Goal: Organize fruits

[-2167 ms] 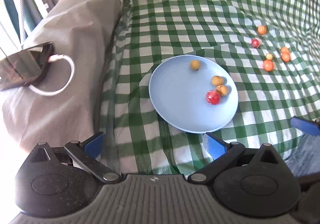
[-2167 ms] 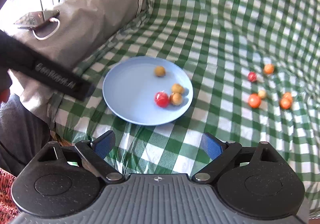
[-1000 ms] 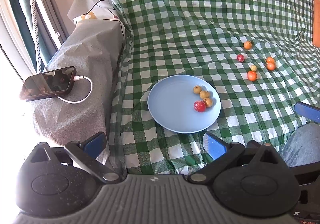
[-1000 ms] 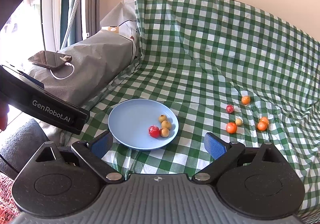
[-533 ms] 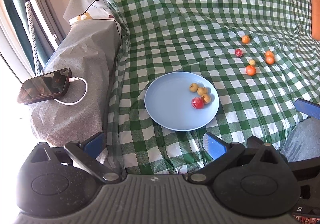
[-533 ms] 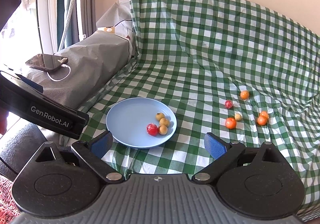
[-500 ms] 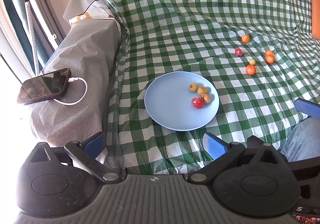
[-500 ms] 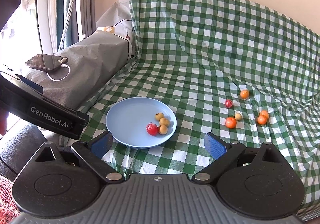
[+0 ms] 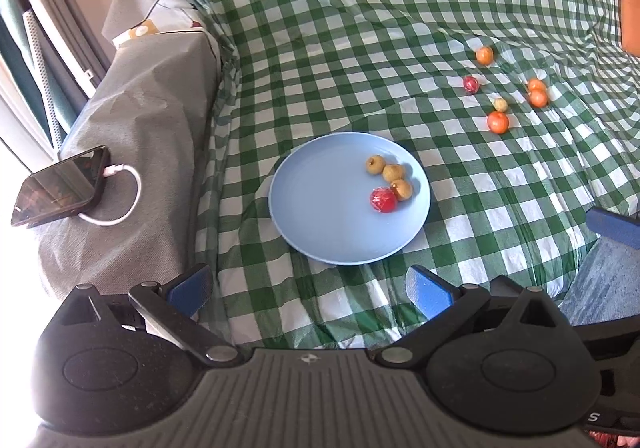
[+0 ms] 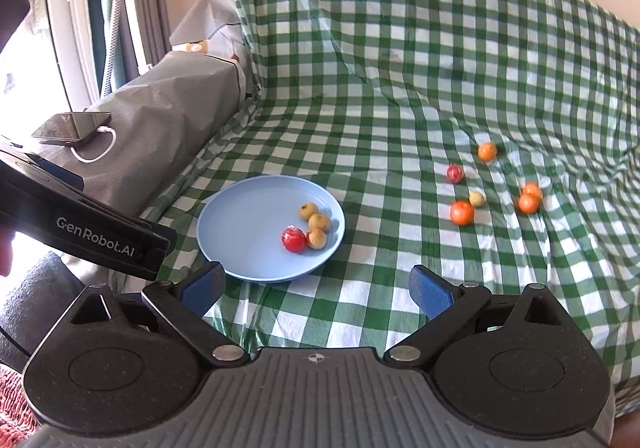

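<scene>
Fruits sit in two groups on a green checked cloth [image 10: 360, 95]: some on a blue plate, some loose.

Four fruits lie touching in a row on the blue plate [image 9: 320, 207] [image 10: 240, 232], near its 3 o'clock edge: one red fruit [image 9: 383, 199] [image 10: 293, 240] and three small yellow-brown fruits [image 9: 394, 172] [image 10: 319, 222]. Six more lie loose on the cloth, well apart from the plate at about 2 o'clock: four orange fruits [image 9: 498, 122] [image 10: 462, 213], one dark red fruit [image 9: 471, 84] [image 10: 455, 173] and one small pale fruit [image 9: 500, 104] [image 10: 476, 199]. The left gripper [image 9: 308, 286] and the right gripper [image 10: 316, 286] both hang on the near side of the plate, jaws spread wide, holding nothing. At 9 o'clock a phone [image 9: 60, 187] [image 10: 72, 127] with a white cable lies on a grey cover.
</scene>
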